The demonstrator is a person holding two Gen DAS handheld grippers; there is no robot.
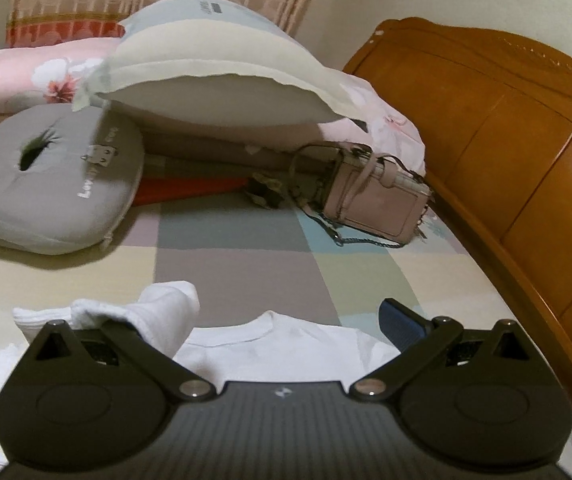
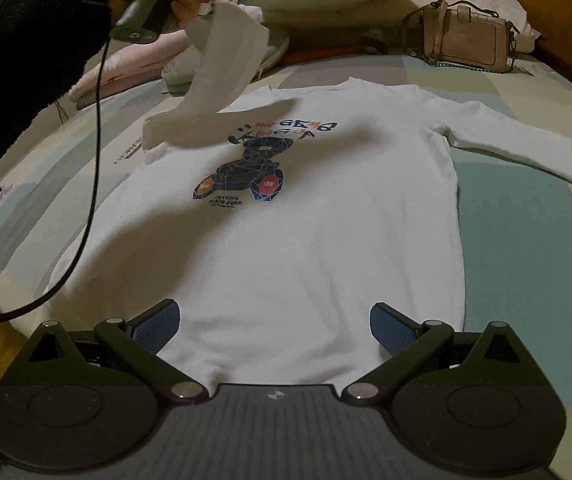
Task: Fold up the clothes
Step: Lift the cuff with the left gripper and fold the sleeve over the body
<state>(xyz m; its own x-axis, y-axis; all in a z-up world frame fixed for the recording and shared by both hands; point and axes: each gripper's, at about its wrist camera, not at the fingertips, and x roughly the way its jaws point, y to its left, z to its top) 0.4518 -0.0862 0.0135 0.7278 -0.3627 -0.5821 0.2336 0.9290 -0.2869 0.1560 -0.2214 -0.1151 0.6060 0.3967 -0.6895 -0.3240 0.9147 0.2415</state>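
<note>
A white long-sleeved shirt (image 2: 306, 220) with a dark printed figure lies flat, front up, on the checked bedspread (image 2: 526, 240). Its right sleeve (image 2: 506, 140) stretches out to the side. The other sleeve (image 2: 226, 60) is lifted off the bed and hangs from my left gripper, which a hand holds at the top left. In the left wrist view that sleeve (image 1: 158, 312) drapes over the left finger and hides it, while my left gripper (image 1: 278, 312) stands open above the collar (image 1: 270, 324). My right gripper (image 2: 274, 312) is open over the shirt's hem, holding nothing.
A pink handbag (image 2: 466, 36) with a chain lies near the wooden headboard (image 1: 506, 140). A grey cushion (image 1: 46, 184) and a pale pillow (image 1: 214, 64) sit at the head of the bed. A black cable (image 2: 94, 160) hangs from the left gripper beside a black fuzzy sleeve (image 2: 26, 60).
</note>
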